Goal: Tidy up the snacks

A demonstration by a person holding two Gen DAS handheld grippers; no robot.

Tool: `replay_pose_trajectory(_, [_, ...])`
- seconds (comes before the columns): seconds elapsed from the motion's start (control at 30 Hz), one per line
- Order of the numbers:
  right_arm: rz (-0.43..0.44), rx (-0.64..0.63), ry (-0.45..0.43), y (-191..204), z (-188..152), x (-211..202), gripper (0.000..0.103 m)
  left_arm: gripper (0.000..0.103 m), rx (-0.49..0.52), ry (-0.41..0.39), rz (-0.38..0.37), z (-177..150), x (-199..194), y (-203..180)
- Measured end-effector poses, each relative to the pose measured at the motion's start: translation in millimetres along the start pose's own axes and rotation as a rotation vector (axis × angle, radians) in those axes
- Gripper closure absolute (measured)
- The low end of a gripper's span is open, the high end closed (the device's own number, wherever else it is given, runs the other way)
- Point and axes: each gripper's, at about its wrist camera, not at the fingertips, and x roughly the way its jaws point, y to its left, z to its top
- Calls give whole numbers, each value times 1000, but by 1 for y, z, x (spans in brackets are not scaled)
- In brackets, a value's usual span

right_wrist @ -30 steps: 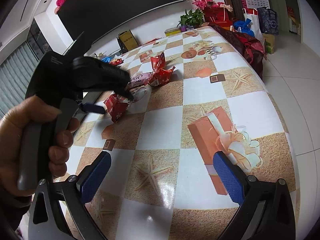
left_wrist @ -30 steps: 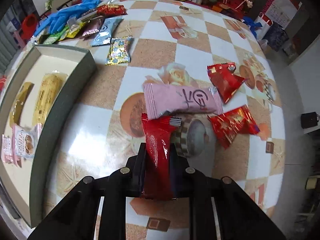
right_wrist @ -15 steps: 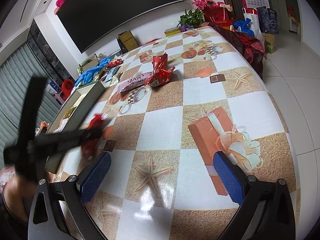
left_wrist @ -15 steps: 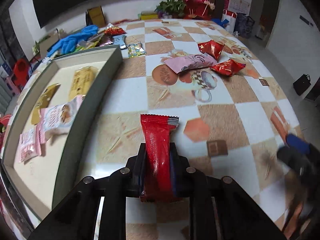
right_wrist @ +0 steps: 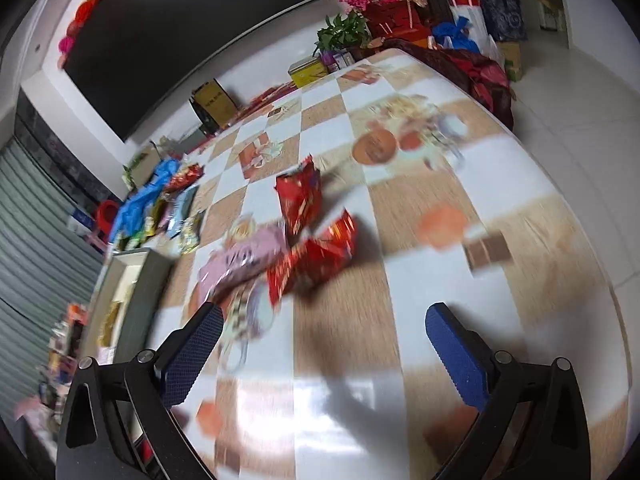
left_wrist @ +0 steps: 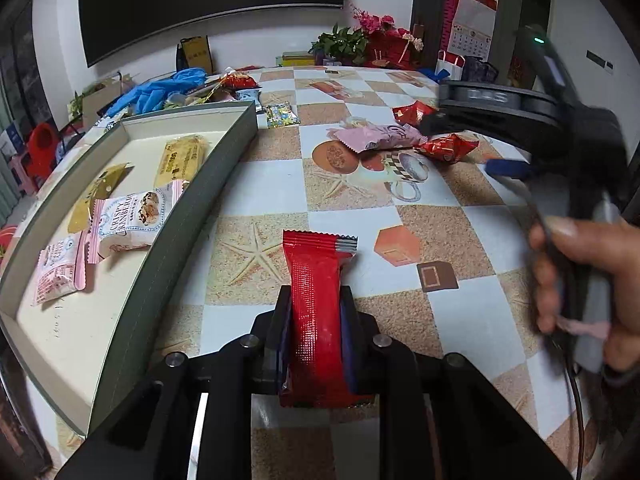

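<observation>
Checkered table point(left_wrist: 272, 184) – left hand-held gripper point(left_wrist: 316, 320) clamped on red snack bar point(left_wrist: 316, 300), just right of grey tray point(left_wrist: 168, 248). Step: carrying to tray; next swing left over wall, release. Right hand-held gripper point(right_wrist: 320, 344) gaping, empty – facing red packets point(right_wrist: 316, 256).

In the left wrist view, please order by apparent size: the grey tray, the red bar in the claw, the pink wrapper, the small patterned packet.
1. grey tray
2. red bar, though nearness to the camera enlarges it
3. pink wrapper
4. small patterned packet
</observation>
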Motion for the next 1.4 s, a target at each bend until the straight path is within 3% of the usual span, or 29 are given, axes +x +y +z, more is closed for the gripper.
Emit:
replay_pose_trajectory(0.07, [-30, -46, 7, 10, 9, 12, 4, 79, -6, 0, -7, 0, 0, 1])
replay_pose_trajectory(0.1, [-56, -83, 8, 16, 12, 17, 18, 79, -9, -1, -11, 0, 0, 1])
replay_pose_trajectory(0.13, [-89, -122, 8, 20, 13, 20, 46, 79, -11, -1, -14, 0, 0, 2])
replay_pose_trajectory(0.17, [-114, -160, 13, 23, 14, 23, 60, 79, -15, -2, -18, 0, 0, 2])
replay_pose_trajectory(0.27, [-73, -189, 36, 21, 9, 18, 66, 79, -25, -3, -31, -1, 0, 4])
replay_pose_trajectory(0.5, [-32, -277, 46, 13, -53, -29, 67, 79, -26, -3, -25, 0, 0, 4])
replay_pose_trajectory(0.7, [-34, -349, 49, 27, -87, -48, 67, 79, -20, -2, -15, -1, 0, 2])
replay_pose_trajectory(1.17, [31, -279, 35, 24, -106, -59, 68, 79, -19, -2, -13, -1, 0, 1])
replay_pose_trajectory(1.4, [5, -369, 52, 42, -106, -51, 68, 79, -19, -3, -12, -1, 0, 1])
